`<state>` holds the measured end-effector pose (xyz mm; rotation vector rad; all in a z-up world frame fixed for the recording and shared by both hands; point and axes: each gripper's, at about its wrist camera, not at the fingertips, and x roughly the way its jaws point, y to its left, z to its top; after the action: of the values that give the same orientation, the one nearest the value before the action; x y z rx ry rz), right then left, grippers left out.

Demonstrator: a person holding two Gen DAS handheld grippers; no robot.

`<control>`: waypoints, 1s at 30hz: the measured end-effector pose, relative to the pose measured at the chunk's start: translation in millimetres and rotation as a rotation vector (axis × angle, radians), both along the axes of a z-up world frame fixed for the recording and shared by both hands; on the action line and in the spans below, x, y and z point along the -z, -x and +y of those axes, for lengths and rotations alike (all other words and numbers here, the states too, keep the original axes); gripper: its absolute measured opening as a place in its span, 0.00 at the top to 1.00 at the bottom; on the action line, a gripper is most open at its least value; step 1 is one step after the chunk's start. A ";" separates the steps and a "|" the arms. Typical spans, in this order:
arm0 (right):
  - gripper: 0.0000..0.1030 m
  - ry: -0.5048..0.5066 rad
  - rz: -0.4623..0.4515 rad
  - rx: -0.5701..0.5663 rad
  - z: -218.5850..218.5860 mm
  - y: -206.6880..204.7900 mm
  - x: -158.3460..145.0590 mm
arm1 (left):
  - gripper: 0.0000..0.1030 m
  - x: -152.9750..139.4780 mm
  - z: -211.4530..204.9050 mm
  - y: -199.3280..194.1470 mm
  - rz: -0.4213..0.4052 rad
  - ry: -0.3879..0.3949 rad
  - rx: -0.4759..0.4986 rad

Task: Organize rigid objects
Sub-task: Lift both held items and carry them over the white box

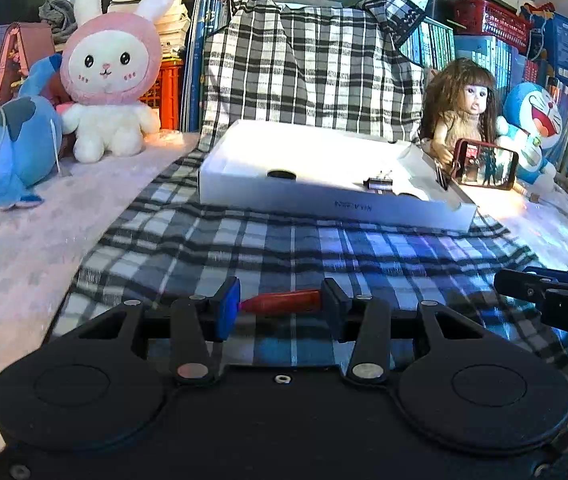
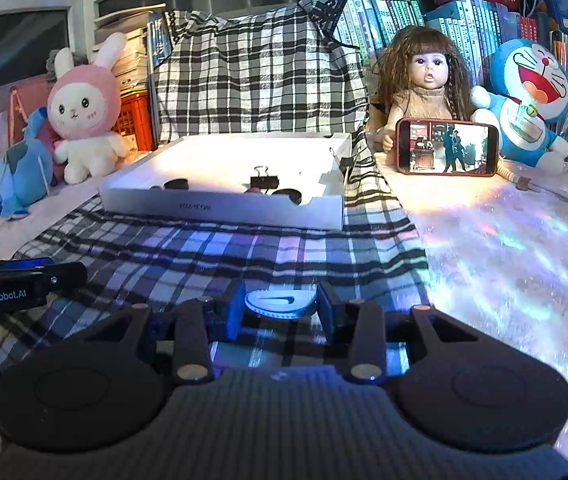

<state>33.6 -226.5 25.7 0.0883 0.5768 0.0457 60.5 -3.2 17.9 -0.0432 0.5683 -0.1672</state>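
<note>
My left gripper point(image 1: 280, 304) is shut on a small red object point(image 1: 282, 301), held crosswise just above the plaid cloth point(image 1: 284, 240). My right gripper point(image 2: 280, 306) is shut on a flat white oval piece with a swoosh mark point(image 2: 278, 302), also low over the cloth. A shallow white box point(image 1: 316, 196) point(image 2: 224, 200) lies ahead of both. Inside it are a black binder clip point(image 2: 263, 179) point(image 1: 378, 182) and dark round items point(image 2: 175, 184) point(image 1: 282, 174). Each gripper shows at the edge of the other's view, the right one point(image 1: 556, 296) and the left one point(image 2: 16, 284).
A pink-hooded bunny plush point(image 1: 110, 76), a blue plush point(image 1: 12, 140), a doll point(image 2: 424, 76) behind a propped phone point(image 2: 446, 148) and a blue cat plush point(image 2: 524, 96) line the back. Books and red baskets stand behind them. A shiny white cover point(image 2: 504, 240) lies right of the cloth.
</note>
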 end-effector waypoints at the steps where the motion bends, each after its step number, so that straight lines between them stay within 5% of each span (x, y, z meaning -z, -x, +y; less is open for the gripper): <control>1: 0.56 -0.010 0.000 0.002 -1.1 -3.6 -1.7 | 0.59 -2.6 0.0 -4.2 -0.002 0.001 0.002; 12: 0.56 -0.069 0.014 0.047 -14.2 -53.7 -18.6 | 0.59 -35.5 -1.1 -61.2 -0.034 0.027 0.037; 17: 0.56 -0.085 0.053 0.057 -18.2 -89.3 -24.3 | 0.59 -48.9 -0.9 -108.6 -0.039 0.078 0.125; 23: 0.56 -0.150 0.131 0.079 -26.2 -144.3 -32.7 | 0.59 -59.9 -11.6 -179.1 0.049 0.091 0.111; 30: 0.56 -0.225 0.212 0.094 -32.5 -199.6 -28.2 | 0.59 -37.8 -17.1 -238.3 0.152 0.115 0.065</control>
<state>233.1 -259.0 53.9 0.3418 0.7779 0.0098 298.8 -20.3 55.7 -0.1503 0.7118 -0.2617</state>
